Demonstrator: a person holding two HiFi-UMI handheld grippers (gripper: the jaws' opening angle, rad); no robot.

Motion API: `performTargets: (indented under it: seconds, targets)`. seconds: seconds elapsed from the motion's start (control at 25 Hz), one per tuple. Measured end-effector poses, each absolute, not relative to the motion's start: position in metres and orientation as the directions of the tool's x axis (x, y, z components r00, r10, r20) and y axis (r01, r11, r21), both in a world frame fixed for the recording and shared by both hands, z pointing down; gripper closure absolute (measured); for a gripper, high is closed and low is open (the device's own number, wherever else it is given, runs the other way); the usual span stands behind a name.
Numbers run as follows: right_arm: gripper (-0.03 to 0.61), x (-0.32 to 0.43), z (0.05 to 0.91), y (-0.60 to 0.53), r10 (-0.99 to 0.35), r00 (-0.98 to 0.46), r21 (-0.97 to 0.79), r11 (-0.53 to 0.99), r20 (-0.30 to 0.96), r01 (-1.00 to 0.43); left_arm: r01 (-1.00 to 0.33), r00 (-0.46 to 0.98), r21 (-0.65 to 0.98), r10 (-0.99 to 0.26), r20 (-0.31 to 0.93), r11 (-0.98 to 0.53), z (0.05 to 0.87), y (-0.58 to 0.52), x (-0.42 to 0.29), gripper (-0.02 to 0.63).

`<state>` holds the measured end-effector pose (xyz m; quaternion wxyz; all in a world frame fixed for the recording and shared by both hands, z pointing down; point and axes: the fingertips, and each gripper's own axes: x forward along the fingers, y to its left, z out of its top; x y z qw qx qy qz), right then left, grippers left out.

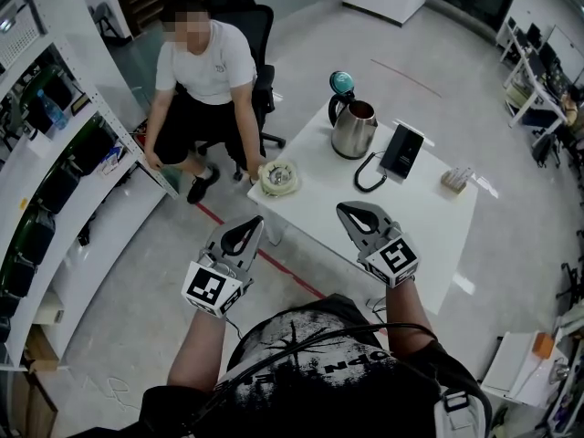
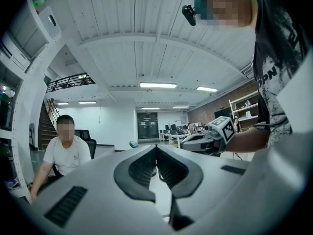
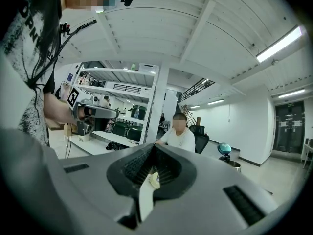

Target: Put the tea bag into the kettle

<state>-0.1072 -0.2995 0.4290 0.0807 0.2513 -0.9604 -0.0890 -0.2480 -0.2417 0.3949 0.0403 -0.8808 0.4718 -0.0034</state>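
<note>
kettle (image 1: 353, 128) lid up, cable (image 1: 367, 177) just beside

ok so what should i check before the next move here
1. Kettle ready to take the bag: ok, it stands on the table with its lid up.
2. Tea bag located: cannot tell, the bowl at the table's corner may hold it, but its contents are unclear.
3. Left tongs free: ok, shut with nothing between them.
4. Right tongs free: ok, shut and empty.
5. Tongs open for a pick: not ok, both are shut.
6. Way to the bowl clear: not ok, the seated person's hand is right beside it.
</note>
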Motion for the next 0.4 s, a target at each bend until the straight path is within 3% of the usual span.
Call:
performTargets:
  seconds: [0.4]
  targets:
    - [0.569, -0.1105, 0.4304, -0.3035, -0.493, -0.862, 0.211, 0.861, 0.119, -0.463, -0.831, 0.554, -0.081, -0.832, -0.030, -0.550, 0.3942, -0.2427, -0.2495, 0.603]
